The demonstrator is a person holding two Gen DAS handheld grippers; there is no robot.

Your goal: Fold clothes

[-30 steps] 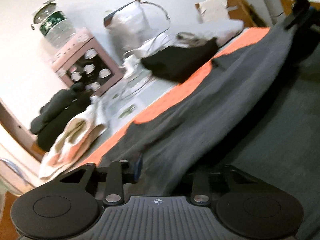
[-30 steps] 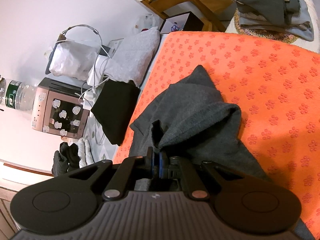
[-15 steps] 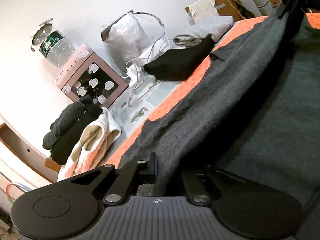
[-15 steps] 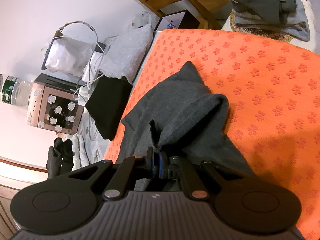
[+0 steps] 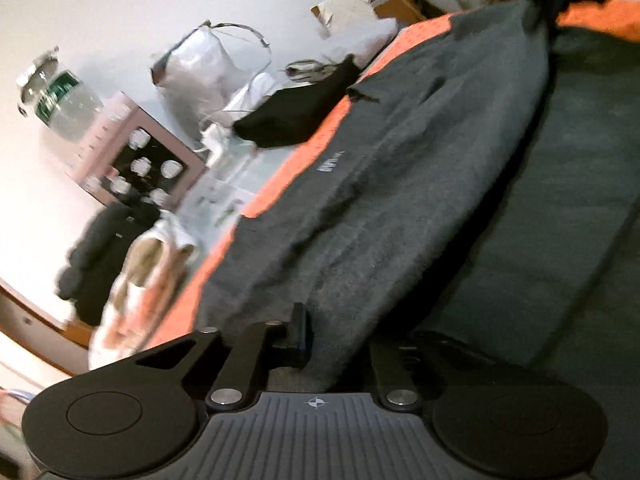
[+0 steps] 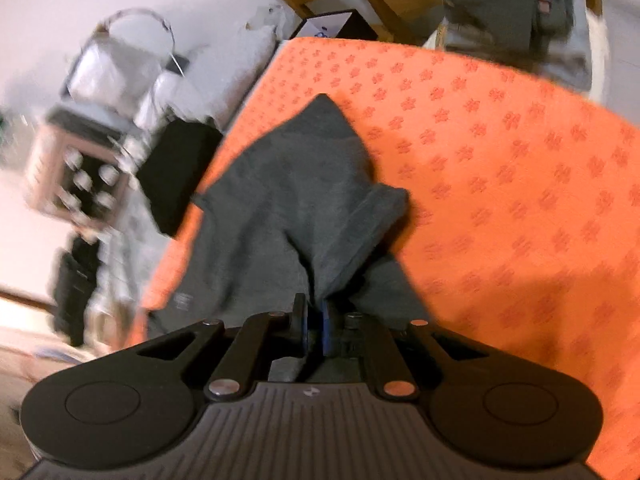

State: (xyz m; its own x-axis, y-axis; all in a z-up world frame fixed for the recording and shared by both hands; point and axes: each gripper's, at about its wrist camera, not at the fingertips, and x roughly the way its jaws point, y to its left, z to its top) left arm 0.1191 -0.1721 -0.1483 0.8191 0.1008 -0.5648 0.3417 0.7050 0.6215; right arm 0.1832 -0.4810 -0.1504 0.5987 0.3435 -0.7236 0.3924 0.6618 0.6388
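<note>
I am holding one grey garment (image 6: 296, 184) with both grippers over the orange mat (image 6: 500, 152). My right gripper (image 6: 314, 320) is clenched on a bunched edge of it. My left gripper (image 5: 336, 340) has cloth draped between its fingers; I cannot tell whether it is pinching. The garment's long axis is running from my left gripper away toward the right one, along the mat's left edge, one layer lying doubled over another.
</note>
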